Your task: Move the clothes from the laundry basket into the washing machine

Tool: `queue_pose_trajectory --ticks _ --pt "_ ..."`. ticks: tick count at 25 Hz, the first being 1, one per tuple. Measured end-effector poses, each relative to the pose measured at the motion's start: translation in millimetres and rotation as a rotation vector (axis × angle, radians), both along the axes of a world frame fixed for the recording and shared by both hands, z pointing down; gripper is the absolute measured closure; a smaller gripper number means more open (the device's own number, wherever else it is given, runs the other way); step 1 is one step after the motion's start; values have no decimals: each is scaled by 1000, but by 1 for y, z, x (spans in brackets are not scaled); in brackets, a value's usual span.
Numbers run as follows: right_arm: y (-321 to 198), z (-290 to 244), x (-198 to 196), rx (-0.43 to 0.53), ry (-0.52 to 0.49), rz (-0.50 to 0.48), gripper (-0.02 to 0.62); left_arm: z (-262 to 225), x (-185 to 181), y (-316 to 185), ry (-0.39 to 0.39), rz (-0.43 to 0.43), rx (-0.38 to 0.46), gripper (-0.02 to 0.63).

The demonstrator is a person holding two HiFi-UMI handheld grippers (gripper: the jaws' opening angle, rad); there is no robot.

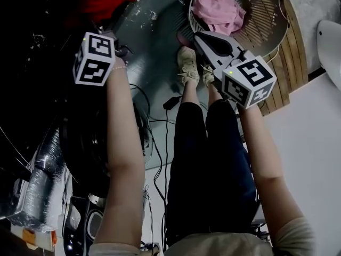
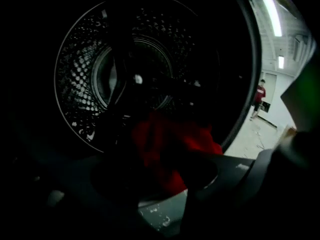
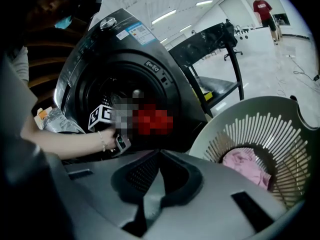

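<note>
The washing machine (image 3: pixel 131 44) stands dark grey with its round door opening towards me. My left gripper (image 2: pixel 167 181) reaches into that opening, its marker cube (image 1: pixel 94 58) just outside. Its jaws stand apart, open. A red garment (image 2: pixel 172 146) lies between and just beyond them at the mouth of the perforated drum (image 2: pixel 82 79); no pad presses on it. The grey slatted laundry basket (image 3: pixel 220 129) sits to the right with a pink garment (image 1: pixel 216 8) in it. My right gripper (image 3: pixel 159 153) is shut and empty, hovering near the basket's rim.
The person's legs and pale shoes (image 1: pixel 187 64) stand between machine and basket. Black cables (image 1: pixel 160 143) trail over the floor. A silver duct hose (image 1: pixel 45 164) lies at the lower left. A black desk (image 3: pixel 212 36) stands behind the machine; a person in red (image 3: pixel 262 8) is far off.
</note>
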State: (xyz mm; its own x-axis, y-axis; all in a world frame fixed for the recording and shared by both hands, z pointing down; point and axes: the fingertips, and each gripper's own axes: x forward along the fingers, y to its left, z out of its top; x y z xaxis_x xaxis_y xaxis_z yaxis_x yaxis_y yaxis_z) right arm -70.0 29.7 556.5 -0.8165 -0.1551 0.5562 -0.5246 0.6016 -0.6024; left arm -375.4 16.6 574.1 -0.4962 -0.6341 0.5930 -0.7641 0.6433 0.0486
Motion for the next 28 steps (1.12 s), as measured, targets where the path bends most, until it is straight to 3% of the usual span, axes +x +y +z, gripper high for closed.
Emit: queue_pose_trajectory --ticks 2,4,7,16,18,21,24,28 --pt "-6 0 1 1 1 10 581 16 40 -6 35 143 -46 376" --pt "-11 1 1 5 3 15 581 37 81 -20 70 307 -113 326" --pt "-18 3 1 11 9 12 581 66 106 -40 84 405 -225 286" --pt "-28 14 11 8 38 3 581 79 83 -73 49 345 -321 282" --pt "-29 15 12 9 39 3 581 73 84 -74 28 359 -306 335" --pt "-29 13 13 10 35 6 581 53 81 -74 -55 388 -236 518" --pt "-29 12 10 9 24 3 581 32 39 -77 -144 333 -193 532" --pt "-28 10 8 13 16 5 581 14 -29 -89 -232 221 -208 528"
